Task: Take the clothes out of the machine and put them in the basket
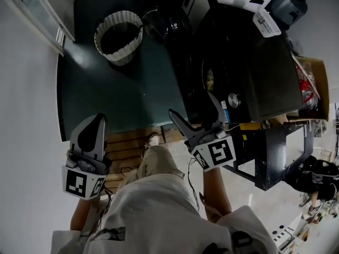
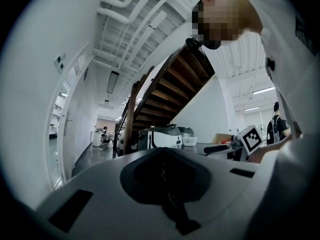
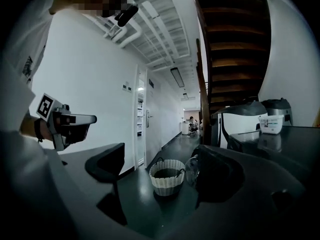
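- My right gripper (image 1: 193,107) has its fingers (image 3: 107,164) spread wide with nothing between them. That is how I want them for reaching into a drum and taking a bunch of cloth.
- My left gripper (image 1: 95,123) has its fingers closed tip to tip on nothing. It hangs out to the side, well apart from the work, so I judge it is spare for now.
- Both grippers point roughly level, away from my body and at waist height. I am not yet bent down to the opening.
- The machine (image 1: 254,73) is the dark box just beyond my right gripper. Its round door (image 1: 161,23) is swung open toward the basket, so the way in is clear.
- The clothes (image 1: 210,78) are, I think, still inside. A pale scrap shows in the dark opening, but it is too dim to say more.
- The basket (image 1: 121,54) stands upright on the dark floor (image 1: 106,94) just beside the open door and looks empty. Placed there, each load has only a short way to travel.
- I judge that nothing has been moved yet, and the first step is to get my right gripper into the opening.
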`<act>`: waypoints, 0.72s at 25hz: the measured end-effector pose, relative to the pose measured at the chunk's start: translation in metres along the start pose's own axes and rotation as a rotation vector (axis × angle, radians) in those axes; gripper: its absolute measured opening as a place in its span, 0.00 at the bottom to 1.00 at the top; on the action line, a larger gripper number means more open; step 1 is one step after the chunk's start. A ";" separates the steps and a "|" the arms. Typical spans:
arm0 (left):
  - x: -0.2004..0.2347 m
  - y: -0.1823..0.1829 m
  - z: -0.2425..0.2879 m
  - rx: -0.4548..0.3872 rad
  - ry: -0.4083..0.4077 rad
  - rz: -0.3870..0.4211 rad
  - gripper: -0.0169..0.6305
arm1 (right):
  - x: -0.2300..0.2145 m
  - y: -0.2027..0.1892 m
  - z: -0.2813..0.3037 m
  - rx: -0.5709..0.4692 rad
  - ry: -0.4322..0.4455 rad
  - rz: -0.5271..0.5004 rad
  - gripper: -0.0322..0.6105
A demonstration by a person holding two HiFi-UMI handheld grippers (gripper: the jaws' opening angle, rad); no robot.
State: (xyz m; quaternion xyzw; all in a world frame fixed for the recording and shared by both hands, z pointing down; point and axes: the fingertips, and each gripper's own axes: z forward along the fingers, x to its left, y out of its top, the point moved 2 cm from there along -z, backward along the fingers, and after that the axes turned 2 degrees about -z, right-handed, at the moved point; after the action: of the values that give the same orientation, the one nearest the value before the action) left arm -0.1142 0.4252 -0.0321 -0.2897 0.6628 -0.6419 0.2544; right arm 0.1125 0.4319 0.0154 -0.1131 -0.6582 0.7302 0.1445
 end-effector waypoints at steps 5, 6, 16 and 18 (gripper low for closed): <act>0.001 0.046 0.078 -0.012 -0.058 0.036 0.05 | -0.047 0.037 0.024 -0.024 -0.023 0.034 0.74; -0.001 0.052 0.088 -0.010 -0.070 0.042 0.05 | -0.054 0.043 0.024 -0.028 -0.032 0.037 0.74; 0.001 0.065 0.206 -0.008 -0.288 0.077 0.05 | -0.120 0.062 0.046 -0.040 -0.197 0.056 0.74; 0.014 0.058 0.228 -0.009 -0.326 0.063 0.05 | -0.124 0.055 0.066 -0.015 -0.217 0.065 0.74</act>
State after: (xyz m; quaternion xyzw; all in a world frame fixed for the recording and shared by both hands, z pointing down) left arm 0.0341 0.2552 -0.1003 -0.3701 0.6242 -0.5754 0.3772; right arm 0.2015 0.3207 -0.0355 -0.0555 -0.6713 0.7375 0.0479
